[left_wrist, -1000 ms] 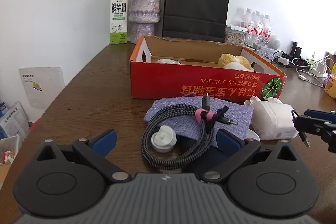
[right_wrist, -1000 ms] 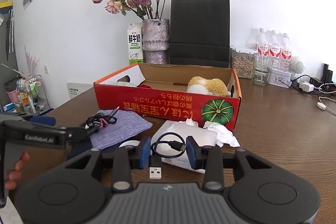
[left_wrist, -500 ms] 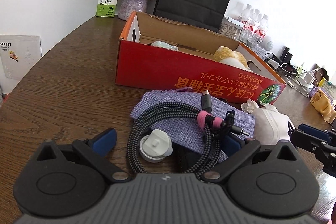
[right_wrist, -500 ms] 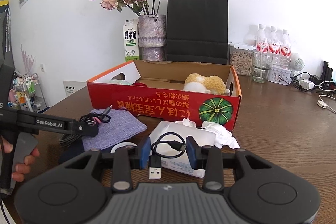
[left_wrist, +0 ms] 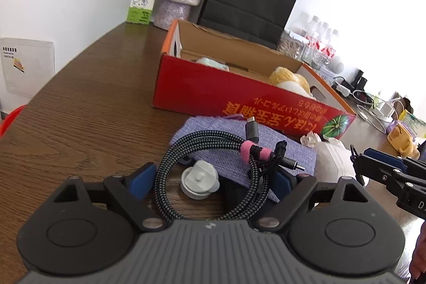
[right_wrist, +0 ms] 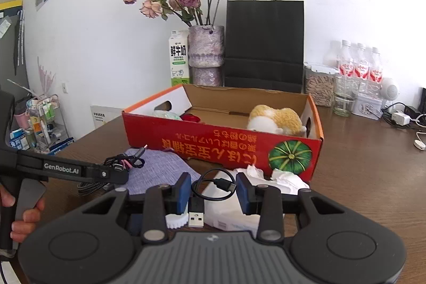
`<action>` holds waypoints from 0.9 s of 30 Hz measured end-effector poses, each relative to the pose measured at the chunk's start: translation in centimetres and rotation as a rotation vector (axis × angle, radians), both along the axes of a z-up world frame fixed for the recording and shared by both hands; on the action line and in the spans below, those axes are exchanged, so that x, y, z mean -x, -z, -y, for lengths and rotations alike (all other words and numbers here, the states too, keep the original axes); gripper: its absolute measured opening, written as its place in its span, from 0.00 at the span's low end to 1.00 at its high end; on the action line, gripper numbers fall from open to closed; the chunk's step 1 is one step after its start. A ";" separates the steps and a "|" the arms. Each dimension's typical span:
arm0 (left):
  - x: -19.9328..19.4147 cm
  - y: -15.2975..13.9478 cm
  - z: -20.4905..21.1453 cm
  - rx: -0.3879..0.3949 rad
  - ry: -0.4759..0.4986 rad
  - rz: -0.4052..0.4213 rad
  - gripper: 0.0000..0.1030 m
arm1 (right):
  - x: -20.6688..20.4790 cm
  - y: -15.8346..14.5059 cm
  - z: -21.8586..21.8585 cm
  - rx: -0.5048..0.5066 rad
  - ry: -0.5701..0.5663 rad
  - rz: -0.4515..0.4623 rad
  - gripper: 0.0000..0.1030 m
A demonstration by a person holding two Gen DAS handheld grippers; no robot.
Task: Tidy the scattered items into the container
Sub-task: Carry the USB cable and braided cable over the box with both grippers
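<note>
We note the left hand-held gripper (left_wrist: 210,178) closing around the braided cable coil (left_wrist: 213,172) lying before the red box (left_wrist: 239,95) mid-desk, pads not yet pressing; next, lift it in.

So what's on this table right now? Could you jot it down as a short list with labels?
Container: red cardboard box, open on top
Already in box: yellow and white plush toy
In front of box: purple cloth pouch
Left tongs: closing around braided cable coil, pads not yet pressing
Inside the coil: small white cap
Right tongs: a short black USB cable between them; grip unclear
Also loose: crumpled tissue
Behind box: milk carton, black paper bag
</note>
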State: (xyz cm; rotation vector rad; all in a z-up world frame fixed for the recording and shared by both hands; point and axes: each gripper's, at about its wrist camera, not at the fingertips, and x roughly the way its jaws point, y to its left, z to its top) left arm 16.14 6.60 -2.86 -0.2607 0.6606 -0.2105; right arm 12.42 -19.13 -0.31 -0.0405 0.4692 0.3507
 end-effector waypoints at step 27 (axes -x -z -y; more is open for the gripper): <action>-2.8 -7.5 2.8 -0.077 -0.055 0.219 0.86 | -4.5 -4.4 -0.8 -0.047 0.001 0.133 0.34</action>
